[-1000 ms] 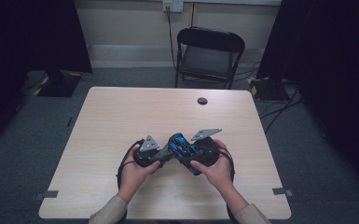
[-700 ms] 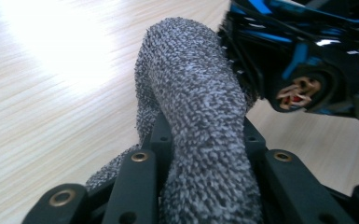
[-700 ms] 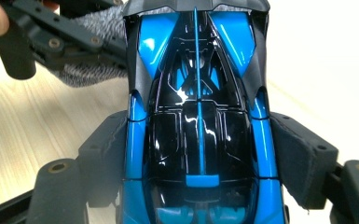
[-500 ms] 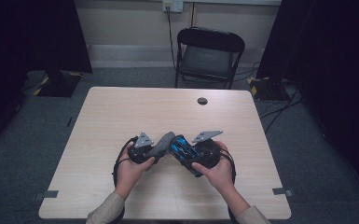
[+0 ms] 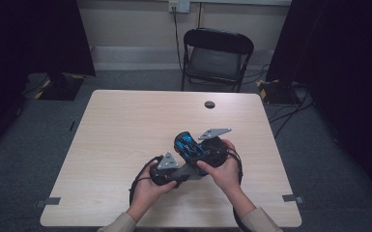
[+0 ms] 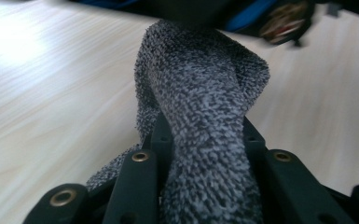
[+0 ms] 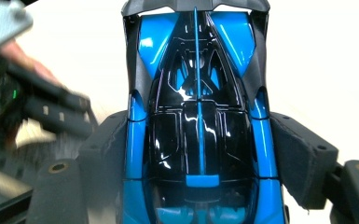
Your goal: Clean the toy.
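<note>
We watched the left hand-held gripper, pinching the grey cloth, slide under the blue toy car clamped above the bench by the right hand-held gripper — probably wiping its underside.

This looks like a recording lab or studio. A pale wooden tabletop stands on grey carpet between black curtains. A black folding chair waits beyond its far edge.
</note>
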A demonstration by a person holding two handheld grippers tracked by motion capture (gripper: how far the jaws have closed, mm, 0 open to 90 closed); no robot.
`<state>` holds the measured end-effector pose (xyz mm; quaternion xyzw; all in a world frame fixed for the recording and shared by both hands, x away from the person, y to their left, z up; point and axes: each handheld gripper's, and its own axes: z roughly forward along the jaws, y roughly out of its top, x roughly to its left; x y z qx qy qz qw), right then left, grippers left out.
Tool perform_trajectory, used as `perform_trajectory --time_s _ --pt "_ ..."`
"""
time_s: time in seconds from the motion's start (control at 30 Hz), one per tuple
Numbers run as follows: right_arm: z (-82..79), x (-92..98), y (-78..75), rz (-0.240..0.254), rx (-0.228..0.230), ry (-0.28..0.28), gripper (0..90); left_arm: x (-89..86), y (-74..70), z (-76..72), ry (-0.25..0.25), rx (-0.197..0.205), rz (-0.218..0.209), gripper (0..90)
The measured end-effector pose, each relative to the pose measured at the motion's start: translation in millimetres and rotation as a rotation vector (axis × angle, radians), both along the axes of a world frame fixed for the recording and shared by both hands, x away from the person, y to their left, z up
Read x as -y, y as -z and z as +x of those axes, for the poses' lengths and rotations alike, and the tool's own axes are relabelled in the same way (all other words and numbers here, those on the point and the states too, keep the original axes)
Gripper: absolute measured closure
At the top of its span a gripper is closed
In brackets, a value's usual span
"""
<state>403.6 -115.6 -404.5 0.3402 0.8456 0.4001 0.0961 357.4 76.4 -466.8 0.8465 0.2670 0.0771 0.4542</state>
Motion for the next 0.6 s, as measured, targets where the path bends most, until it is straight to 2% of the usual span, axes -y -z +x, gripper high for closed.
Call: perform_trajectory --time_s 0.07,0.2,0.47,0.6 --pt "0.3 -1.8 0.8 -0.001 -0.002 -0.004 26.2 6.5 0.1 -3.0 0.015 -0.011 -0.018 68.1" --pt "0.1 -3.8 3.4 -0.005 -0.005 -0.004 26.2 11.1 -0.4 -3.8 0.021 -0.001 -0.027 68.0" --pt "-2.2 2.7 8.5 -0.013 -0.017 -0.007 26.2 0.6 -0.6 5.0 -0.03 -0.003 -0.035 68.1" --pt "-2.4 4.8 10.6 -0.008 -0.024 -0.01 26.2 -10.2 -2.2 13.6 -0.076 0.002 -0.037 68.1"
